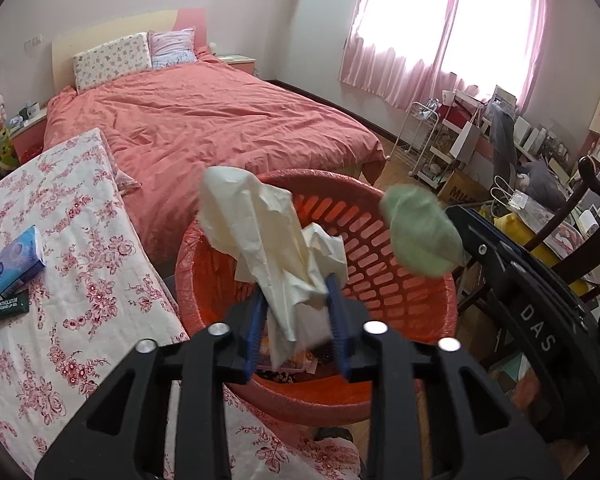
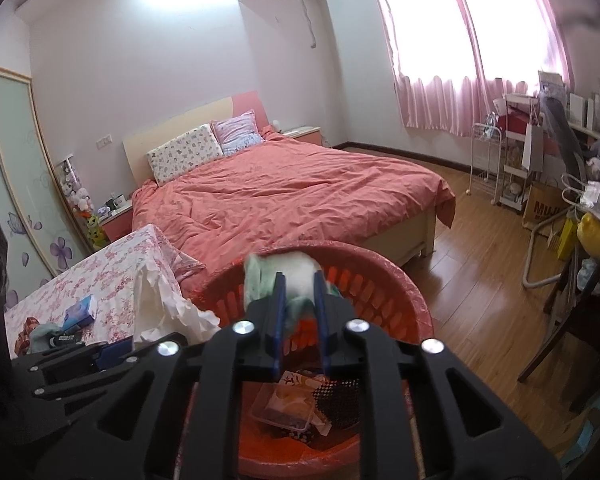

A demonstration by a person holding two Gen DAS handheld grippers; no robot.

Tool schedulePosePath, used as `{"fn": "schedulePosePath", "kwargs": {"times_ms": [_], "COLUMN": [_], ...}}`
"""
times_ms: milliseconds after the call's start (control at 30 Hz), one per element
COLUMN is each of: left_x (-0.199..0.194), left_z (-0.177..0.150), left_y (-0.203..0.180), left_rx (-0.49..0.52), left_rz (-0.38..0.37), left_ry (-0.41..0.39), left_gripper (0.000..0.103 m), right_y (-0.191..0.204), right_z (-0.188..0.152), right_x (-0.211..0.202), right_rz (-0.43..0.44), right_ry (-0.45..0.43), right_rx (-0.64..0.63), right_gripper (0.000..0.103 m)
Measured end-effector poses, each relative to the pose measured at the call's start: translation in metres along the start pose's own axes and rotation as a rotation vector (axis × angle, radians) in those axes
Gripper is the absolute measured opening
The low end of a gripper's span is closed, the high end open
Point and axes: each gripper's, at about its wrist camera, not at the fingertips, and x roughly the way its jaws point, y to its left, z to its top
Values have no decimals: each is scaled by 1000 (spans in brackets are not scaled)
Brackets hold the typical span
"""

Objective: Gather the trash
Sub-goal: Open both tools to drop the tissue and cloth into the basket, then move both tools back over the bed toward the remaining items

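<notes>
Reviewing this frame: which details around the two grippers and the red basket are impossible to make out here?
- Left wrist view: whether the left gripper pads press the cream tissue; the paper covers them.
- Left wrist view: the right gripper's fingertips, hidden behind the green wad, itself blurred.
- Right wrist view: the basket floor, blocked by the right gripper.
- Both views: print on the packaging inside, too small.

Both grippers (image 1: 296,320) (image 2: 298,312) are black with blue fingers, silver screws, one marked "DAS"
</notes>
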Motion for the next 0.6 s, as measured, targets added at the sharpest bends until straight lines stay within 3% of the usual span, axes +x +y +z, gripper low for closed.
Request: {"fn": "schedulePosePath", "kwargs": {"times_ms": [133, 367, 600], "left_x": [1, -5, -30], "left_z": [-2, -7, -16], "left_y": [4, 21, 59], "left_rx": [-12, -49, -84], "left_rz": [12, 53, 153], "left_ry": [9, 15, -8], "left_gripper": [42, 43, 47], "right_y": [-6, -6, 10], "right_z": [0, -4, -4], "right_x": [4, 2, -4], "right_rz": [-3, -25, -10], "right_ry": [13, 16, 18], "right_rx": [28, 19, -13], "right_gripper": [27, 41, 45]}}
